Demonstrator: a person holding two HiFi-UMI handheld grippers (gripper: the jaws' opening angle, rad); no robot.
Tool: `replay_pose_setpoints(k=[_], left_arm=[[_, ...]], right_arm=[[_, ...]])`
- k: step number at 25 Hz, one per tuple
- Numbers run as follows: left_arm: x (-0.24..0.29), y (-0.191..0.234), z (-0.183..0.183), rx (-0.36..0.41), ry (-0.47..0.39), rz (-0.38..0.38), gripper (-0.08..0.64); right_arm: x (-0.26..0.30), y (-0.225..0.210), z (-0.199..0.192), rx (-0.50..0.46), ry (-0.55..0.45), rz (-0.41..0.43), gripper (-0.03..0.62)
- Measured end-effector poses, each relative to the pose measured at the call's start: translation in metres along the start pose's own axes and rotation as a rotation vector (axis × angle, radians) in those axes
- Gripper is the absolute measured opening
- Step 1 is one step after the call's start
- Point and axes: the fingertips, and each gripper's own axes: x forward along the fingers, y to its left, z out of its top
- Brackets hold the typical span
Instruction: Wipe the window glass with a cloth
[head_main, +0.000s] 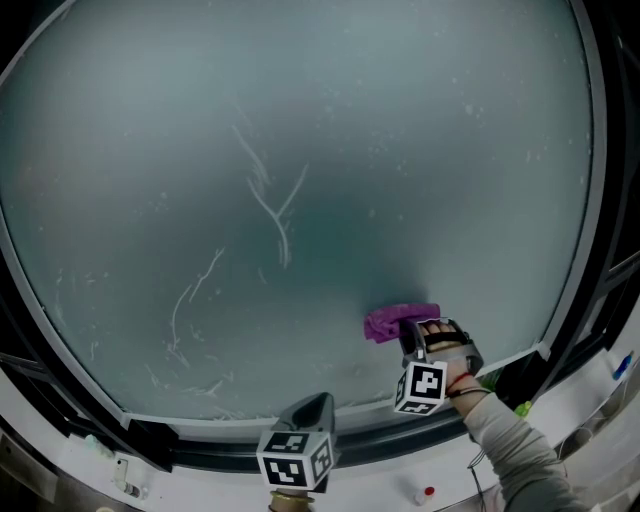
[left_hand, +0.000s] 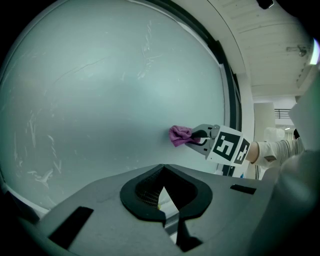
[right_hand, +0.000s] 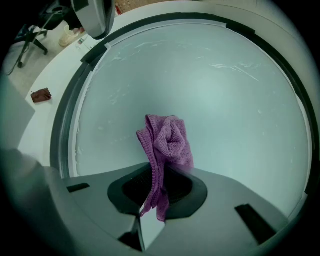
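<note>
**Low on the window glass (head_main: 300, 150): clamped on a purple cloth (right_hand: 167, 142)**

Between the jaws of the right gripper (right_hand: 157, 197), clenched on that cloth. Bunched into a wad just past the tips, with a loose end trailing down through the gap. Set against the glass near its lower right corner, a little above the dark frame (head_main: 230, 452) along the bottom edge. Behind the jaws, a marker cube (head_main: 422, 388), then a grey sleeve (head_main: 510, 445) reaching up from the bottom right. Lower and to the left, at the bottom middle and clear of the glass, the left gripper (left_hand: 167, 202): jaws drawn together, nothing between them. Farther out across the glass, pale streaks (head_main: 275, 205) near the middle and more smears toward the lower left.
</note>
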Motion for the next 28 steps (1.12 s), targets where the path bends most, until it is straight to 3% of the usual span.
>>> replay_pose_setpoints(k=[4, 11, 20, 28], left_arm=[[0.003, 0.000, 0.001, 0.003, 0.000, -0.008, 0.005], [0.016, -0.012, 0.001, 0.011, 0.006, -0.042, 0.005], [0.030, -0.029, 0.004, 0.022, 0.009, -0.081, 0.005], [0.043, -0.040, 0.010, 0.027, 0.000, -0.094, 0.005]], right_arm=[[-0.015, -0.011, 0.007, 0.032, -0.033, -0.013, 0.052], [-0.055, -0.079, 0.014, 0.005, -0.092, -0.141, 0.052], [-0.094, -0.220, -0.008, -0.104, -0.048, -0.384, 0.052], [-0.120, -0.354, -0.042, -0.131, 0.034, -0.581, 0.052]])
